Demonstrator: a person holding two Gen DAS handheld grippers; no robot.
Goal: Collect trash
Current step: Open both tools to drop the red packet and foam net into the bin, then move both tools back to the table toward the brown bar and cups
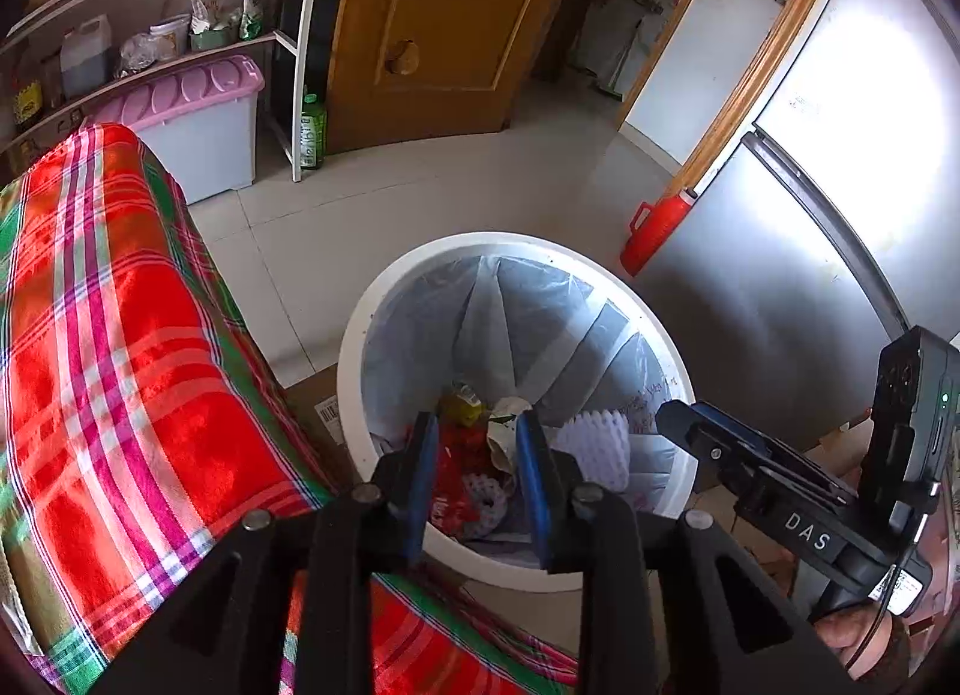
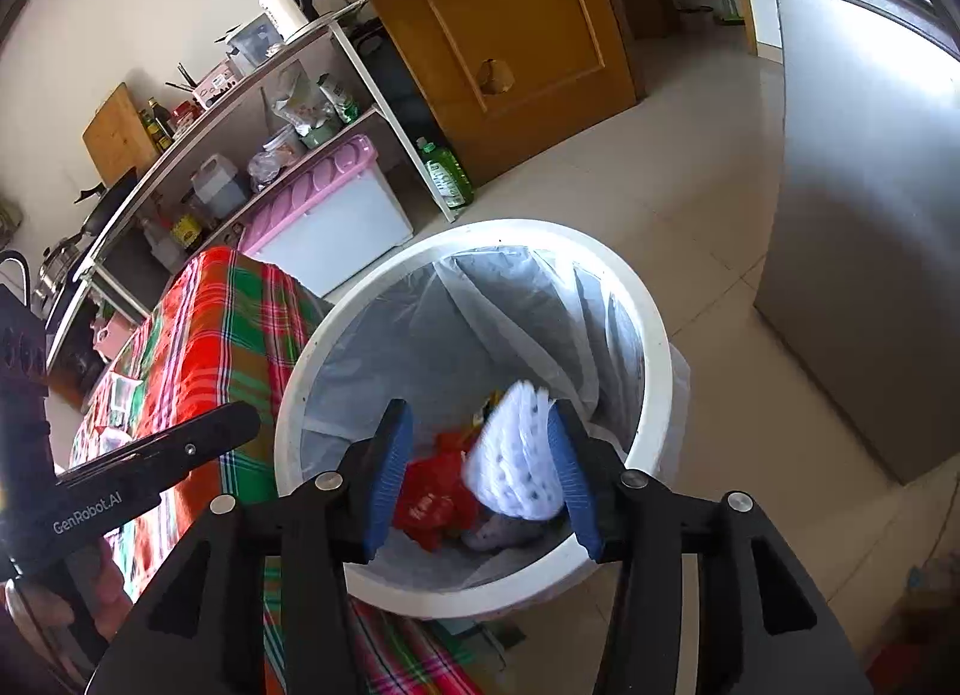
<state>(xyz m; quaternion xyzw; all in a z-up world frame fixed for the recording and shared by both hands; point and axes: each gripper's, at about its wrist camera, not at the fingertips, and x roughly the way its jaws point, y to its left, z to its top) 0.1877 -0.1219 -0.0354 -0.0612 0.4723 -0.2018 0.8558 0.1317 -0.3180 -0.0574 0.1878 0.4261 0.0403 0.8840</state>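
While both hand-held grippers (image 1: 477, 443) (image 2: 477, 443) gape empty over the bin (image 1: 384, 299), white foam netting (image 2: 519, 455) blurs, half-hidden.

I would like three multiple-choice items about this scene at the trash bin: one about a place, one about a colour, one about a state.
1. Where does the red plastic wrapper lie?
A. on the floor
B. inside the white bin
C. on the shelf

2. What colour is the storage box lid?
A. pink
B. blue
C. black

3. How does the left gripper stand?
A. clamped on a bottle
B. open, holding nothing
C. out of view

Key: 1 B, it rests on the liner among other trash; 2 A, the ribbed lid is pink; 3 B, nothing touches its blue pads.
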